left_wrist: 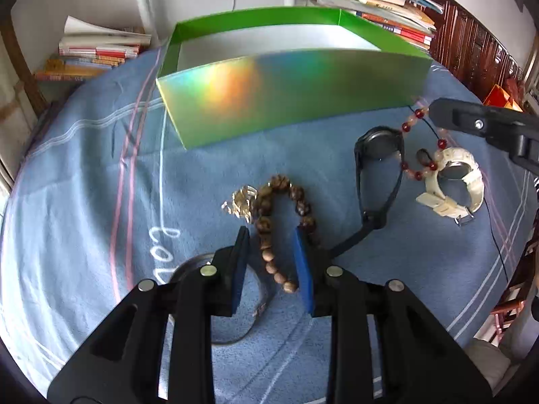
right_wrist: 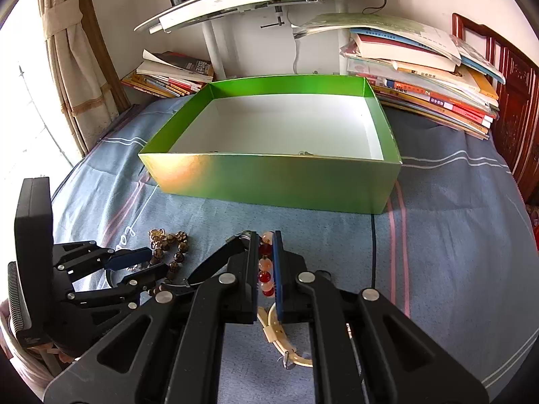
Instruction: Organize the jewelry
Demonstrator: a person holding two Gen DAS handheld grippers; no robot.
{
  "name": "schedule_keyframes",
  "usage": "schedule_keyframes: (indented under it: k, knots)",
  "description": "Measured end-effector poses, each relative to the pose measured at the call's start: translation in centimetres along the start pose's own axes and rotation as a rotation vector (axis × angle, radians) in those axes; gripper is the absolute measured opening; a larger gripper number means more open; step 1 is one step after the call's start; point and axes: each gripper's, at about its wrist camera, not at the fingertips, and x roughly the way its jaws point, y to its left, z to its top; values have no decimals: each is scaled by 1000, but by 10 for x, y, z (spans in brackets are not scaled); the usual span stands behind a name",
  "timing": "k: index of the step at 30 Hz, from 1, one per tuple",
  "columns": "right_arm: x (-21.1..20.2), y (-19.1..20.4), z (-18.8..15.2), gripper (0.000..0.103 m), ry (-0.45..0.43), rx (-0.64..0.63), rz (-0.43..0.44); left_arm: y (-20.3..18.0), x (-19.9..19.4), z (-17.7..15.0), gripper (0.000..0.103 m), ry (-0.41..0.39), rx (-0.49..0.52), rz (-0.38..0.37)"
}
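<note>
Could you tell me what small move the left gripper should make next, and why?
Probably close the left gripper on the brown bead bracelet. Its pads already straddle the strand on the blue cloth without pressing it, while the right gripper is shut on the red and pink bracelet.

Glossy card, matt cloth, wooden beads
The green box (right_wrist: 276,181) gleams iridescent; the striped bedsheet (left_wrist: 101,175) looks soft, matt; the brown bracelet (left_wrist: 269,232) looks wooden.
</note>
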Motion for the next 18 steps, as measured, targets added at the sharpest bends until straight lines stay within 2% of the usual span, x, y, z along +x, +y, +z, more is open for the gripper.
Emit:
schedule_keyframes:
  k: [1, 2, 8, 12, 18]
  knots:
    - [1, -1, 0, 8, 2, 1, -1, 0, -1, 0, 22, -1, 0, -4]
    - [2, -1, -1, 8, 4, 3, -2, 1, -1, 0, 9, -1, -3, -10]
    - [0, -1, 0, 8, -1, 7, -2, 0, -11, 3, 8, -18, -20, -17]
    - [-13, 1, 8, 8, -35, 1, -13, 1, -38, 12, 8, -91, -27, -28]
    - [-39, 8, 29, 8, -115, -28, -28, 9, -86, 43, 8, -239, -58, -38]
